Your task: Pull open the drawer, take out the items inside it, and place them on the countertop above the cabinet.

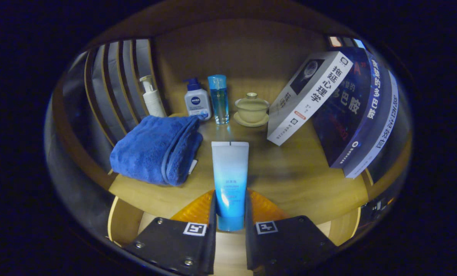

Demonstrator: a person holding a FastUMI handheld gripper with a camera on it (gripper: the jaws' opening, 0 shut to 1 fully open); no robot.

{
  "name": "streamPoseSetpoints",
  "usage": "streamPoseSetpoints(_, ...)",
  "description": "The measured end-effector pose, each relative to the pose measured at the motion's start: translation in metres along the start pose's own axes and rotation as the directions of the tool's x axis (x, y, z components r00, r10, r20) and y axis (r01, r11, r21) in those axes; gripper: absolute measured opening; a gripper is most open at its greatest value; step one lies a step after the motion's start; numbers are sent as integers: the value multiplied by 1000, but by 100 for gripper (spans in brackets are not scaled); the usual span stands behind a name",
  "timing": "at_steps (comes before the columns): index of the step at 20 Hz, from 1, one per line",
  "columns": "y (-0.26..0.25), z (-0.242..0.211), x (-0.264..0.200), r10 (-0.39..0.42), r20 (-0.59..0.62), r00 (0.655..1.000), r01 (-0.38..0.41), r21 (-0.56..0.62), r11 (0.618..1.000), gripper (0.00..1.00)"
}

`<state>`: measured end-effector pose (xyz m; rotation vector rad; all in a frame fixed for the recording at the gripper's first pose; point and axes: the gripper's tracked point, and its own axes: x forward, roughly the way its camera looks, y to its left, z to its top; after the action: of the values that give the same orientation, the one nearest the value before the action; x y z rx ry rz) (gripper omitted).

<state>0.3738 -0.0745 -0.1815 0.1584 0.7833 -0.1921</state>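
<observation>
Tongs (230, 220) clamped on blue tube (229, 180) above bench (289, 180), apparently mid-placement beside folded towel (155, 149); next, lowering and release.

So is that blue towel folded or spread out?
Folded. The blue towel sits bundled in thick layers on the countertop, left of the tube that the tool grips.

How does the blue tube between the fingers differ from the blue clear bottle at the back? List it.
The blue tube is opaque, fading from white to blue; the clear blue bottle is see-through.
The tube is held by the gripper, both fingers pressing on it; the bottle stands free on the countertop, beyond the fingers.
The tube is flat and wide; the bottle is a slim cylinder.
Both are blue toiletry containers.
</observation>
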Motion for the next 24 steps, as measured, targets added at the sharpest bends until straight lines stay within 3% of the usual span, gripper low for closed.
streamPoseSetpoints(8,-1,-1,15,-44,8,999,43,19,999,33)
streamPoseSetpoints(17,3,-2,10,-46,38,998,45,25,999,43)
streamPoseSetpoints(21,1,7,-19,-42,130,991,43,-12,999,100)
streamPoseSetpoints(24,10,6,-62,-3,215,977,9,-27,1000,100)
